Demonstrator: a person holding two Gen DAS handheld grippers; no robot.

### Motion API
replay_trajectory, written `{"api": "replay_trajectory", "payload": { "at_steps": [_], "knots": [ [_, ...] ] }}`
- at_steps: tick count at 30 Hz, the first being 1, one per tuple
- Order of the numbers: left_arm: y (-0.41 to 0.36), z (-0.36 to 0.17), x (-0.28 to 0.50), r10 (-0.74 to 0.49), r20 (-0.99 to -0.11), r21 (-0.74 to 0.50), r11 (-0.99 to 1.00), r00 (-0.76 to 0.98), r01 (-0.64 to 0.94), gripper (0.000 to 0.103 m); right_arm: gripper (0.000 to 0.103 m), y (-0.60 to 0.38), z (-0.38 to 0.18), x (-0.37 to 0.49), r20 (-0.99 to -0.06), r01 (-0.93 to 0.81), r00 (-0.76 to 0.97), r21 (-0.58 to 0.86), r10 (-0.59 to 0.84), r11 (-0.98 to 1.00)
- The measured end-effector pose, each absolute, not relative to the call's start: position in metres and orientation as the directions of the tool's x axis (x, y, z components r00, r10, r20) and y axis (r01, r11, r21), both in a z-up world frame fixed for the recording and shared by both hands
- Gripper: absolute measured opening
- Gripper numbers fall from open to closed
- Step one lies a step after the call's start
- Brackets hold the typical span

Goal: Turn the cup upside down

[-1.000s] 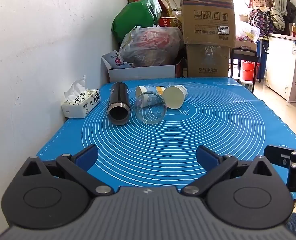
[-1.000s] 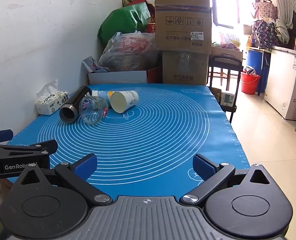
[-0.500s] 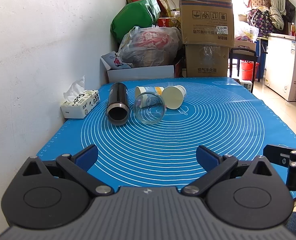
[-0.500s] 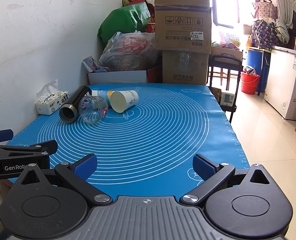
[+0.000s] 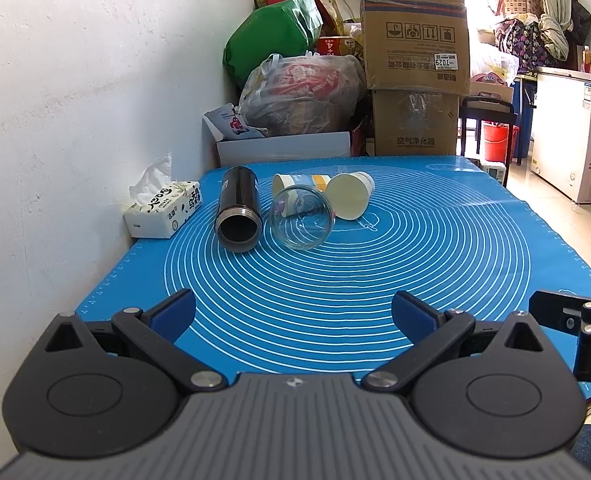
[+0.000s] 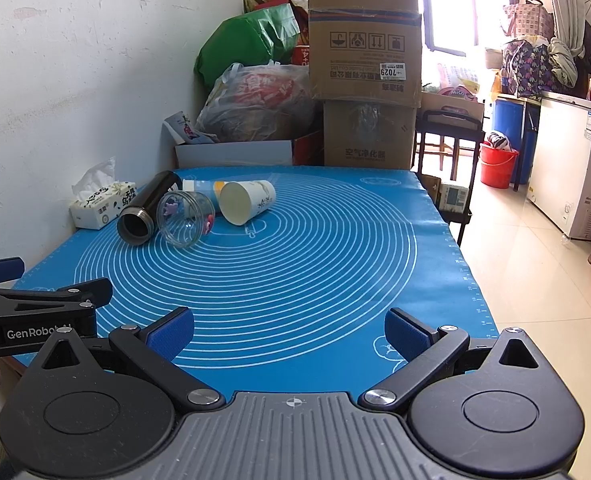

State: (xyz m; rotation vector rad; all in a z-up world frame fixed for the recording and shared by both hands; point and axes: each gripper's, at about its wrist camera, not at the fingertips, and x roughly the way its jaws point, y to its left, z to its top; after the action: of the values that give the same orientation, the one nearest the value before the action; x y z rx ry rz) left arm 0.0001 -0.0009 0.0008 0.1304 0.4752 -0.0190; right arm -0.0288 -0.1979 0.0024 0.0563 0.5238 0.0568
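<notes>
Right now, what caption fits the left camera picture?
Open left gripper faces black metal flask, clear glass cup, lying sideways on blue mat.

"7029" sticker on cardboard box (image 6: 365, 36), "GenRobot" on left hand-held gripper (image 6: 39, 308)

Four cups lie on their sides in a cluster at the far left of the blue mat (image 5: 415, 264). The black flask (image 5: 237, 212) points its open mouth toward the camera. Just right of it lies the clear glass (image 5: 301, 222), mouth forward too. Behind the glass lies a printed paper cup (image 5: 295, 186), and right of that a white paper cup (image 5: 349, 200).
</notes>
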Motion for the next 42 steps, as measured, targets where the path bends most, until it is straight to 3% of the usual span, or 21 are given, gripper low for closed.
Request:
{"api": "replay_trajectory", "payload": {
  "at_steps": [42],
  "knots": [
    [-0.0044,0.0003,-0.0005,0.006,-0.452,0.125,0.990,0.892,0.057,0.103,0.103,-0.1983,0.0043,-0.0297,-0.497,-0.043,0.865,0.068,0.072,0.997]
  ]
}}
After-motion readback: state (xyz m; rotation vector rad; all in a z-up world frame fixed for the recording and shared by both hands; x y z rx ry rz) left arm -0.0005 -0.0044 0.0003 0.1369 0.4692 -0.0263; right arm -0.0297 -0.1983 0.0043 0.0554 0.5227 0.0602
